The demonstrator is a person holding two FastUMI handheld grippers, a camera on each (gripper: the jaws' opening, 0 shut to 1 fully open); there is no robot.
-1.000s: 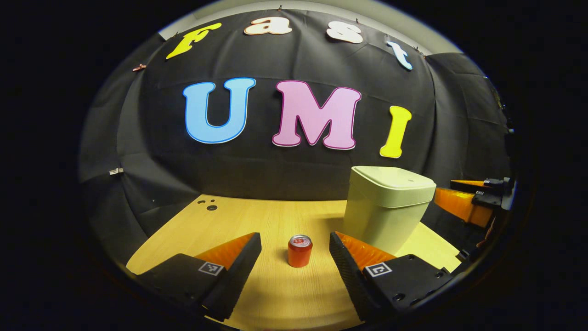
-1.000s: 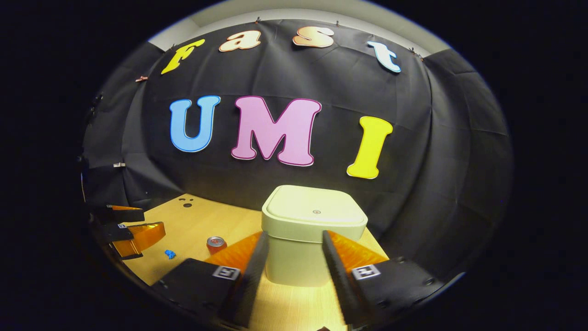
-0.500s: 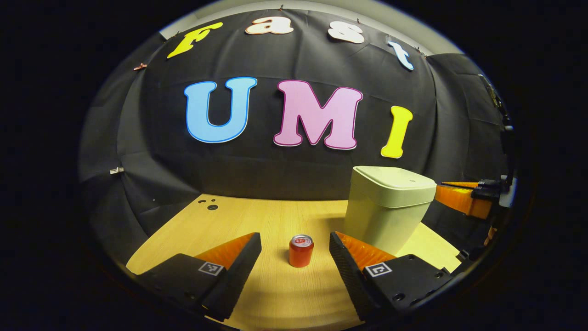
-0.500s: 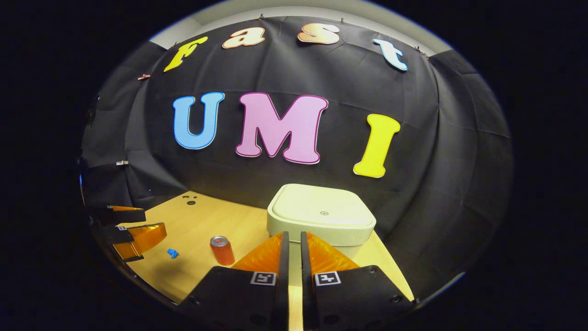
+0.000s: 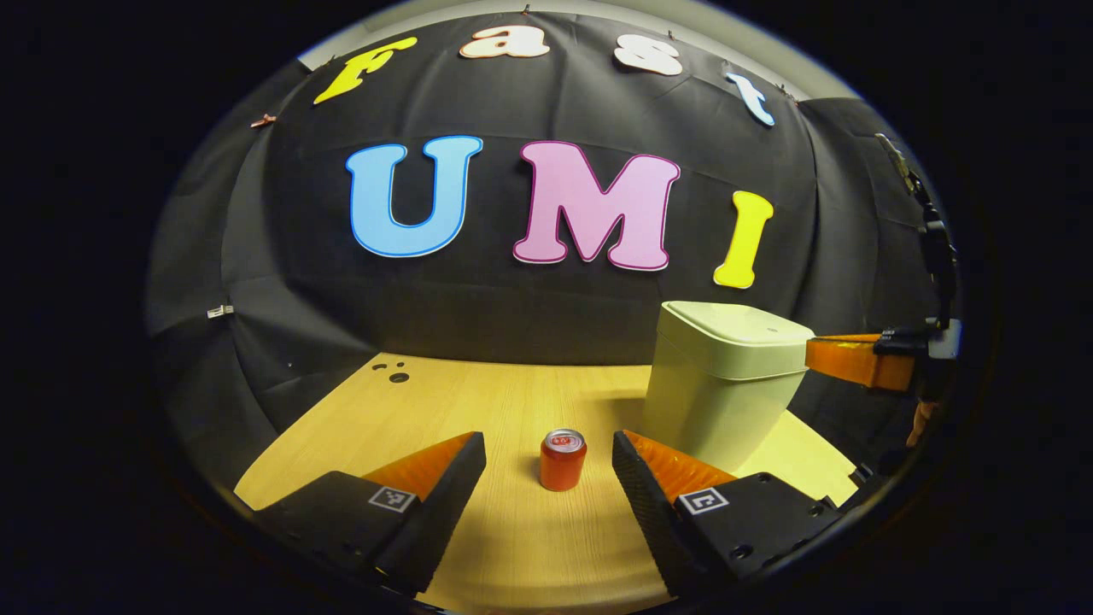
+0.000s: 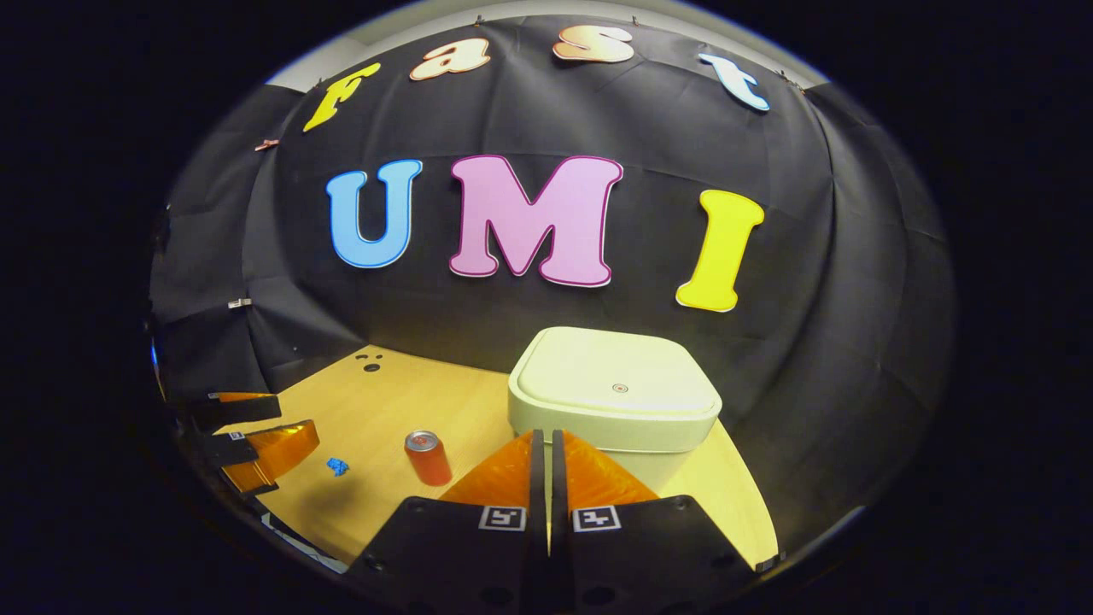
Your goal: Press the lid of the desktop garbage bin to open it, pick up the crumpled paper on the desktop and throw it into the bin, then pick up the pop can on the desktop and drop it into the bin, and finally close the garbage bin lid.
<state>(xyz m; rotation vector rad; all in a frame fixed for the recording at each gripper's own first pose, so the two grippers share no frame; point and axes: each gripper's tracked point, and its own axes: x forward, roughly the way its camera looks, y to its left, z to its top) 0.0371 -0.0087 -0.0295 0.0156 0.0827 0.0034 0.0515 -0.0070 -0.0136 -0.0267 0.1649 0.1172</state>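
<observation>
Garbage bin lower front hidden behind right gripper fingers in right gripper view. Small blue scrap on table too small to identify. Left gripper cut off at view's left edge. Pop can label unreadable.

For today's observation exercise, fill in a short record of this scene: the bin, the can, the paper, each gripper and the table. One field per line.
bin: pale bin upright on the table, lid shut
can: red pop can upright, left of the bin
paper: small blue scrap on the table, left of the can
left gripper: open, can ahead between its fingers, untouched
right gripper: shut, empty, at the bin's near edge
table: light wood
</observation>
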